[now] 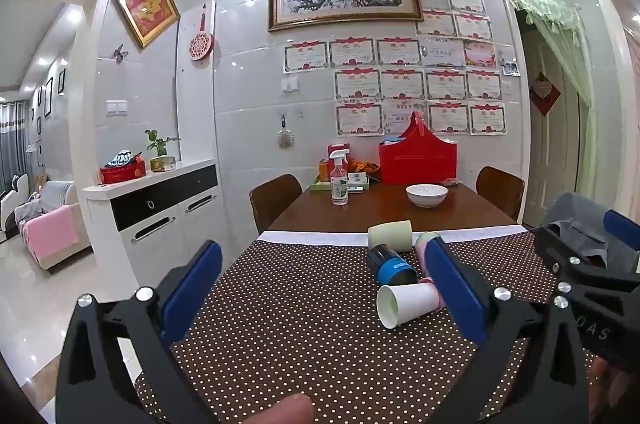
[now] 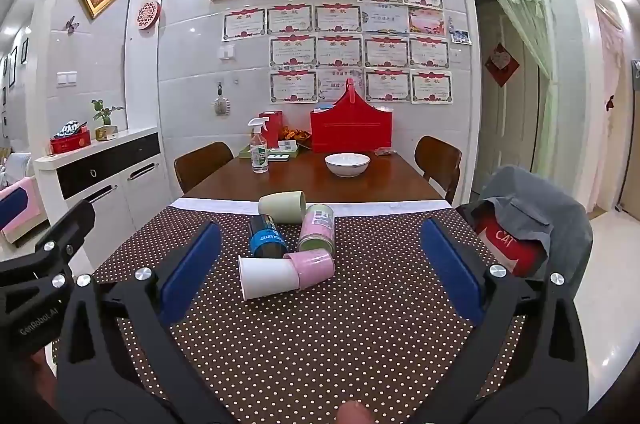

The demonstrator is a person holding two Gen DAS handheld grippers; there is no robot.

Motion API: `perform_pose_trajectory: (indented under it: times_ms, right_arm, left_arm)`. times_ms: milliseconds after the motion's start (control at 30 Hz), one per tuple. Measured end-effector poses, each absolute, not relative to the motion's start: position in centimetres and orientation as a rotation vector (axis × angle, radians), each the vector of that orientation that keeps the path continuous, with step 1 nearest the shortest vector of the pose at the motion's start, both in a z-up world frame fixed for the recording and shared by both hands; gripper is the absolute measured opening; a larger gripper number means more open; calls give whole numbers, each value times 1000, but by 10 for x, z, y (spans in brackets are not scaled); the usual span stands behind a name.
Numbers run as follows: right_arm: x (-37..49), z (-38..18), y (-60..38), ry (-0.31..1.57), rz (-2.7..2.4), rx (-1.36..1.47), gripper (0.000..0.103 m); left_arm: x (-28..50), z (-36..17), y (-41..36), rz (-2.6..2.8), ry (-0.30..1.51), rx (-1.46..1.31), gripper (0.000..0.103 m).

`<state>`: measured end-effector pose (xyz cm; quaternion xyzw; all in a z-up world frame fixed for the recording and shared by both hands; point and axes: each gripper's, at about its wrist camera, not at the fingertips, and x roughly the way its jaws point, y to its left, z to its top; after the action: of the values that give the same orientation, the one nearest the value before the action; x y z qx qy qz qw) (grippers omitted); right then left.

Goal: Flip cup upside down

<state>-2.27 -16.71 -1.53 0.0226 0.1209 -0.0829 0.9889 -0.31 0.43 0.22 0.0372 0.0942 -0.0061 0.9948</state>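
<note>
Five cups lie tipped together on the dotted table, the white cup nearest, between the wide-spread fingers of the right tool.

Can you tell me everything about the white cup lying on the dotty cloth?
The white cup looks like a plain paper cup, tapered, with a rolled rim. It lies on its side on the brown polka-dot cloth, its empty open mouth toward the camera's left. Its base end meets a pink cup that also lies down; whether it is tucked inside is unclear. A blue and black cup lies just behind it. Neither gripper touches it.
</note>
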Motion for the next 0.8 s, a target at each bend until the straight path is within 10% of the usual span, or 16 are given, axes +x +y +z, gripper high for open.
perform_pose_trajectory:
  times_ms: [800]
  right_arm:
    - [-21,-14,-163,241,-163,46,97]
  left_arm:
    - [-1,2,12,-2,186,75,99]
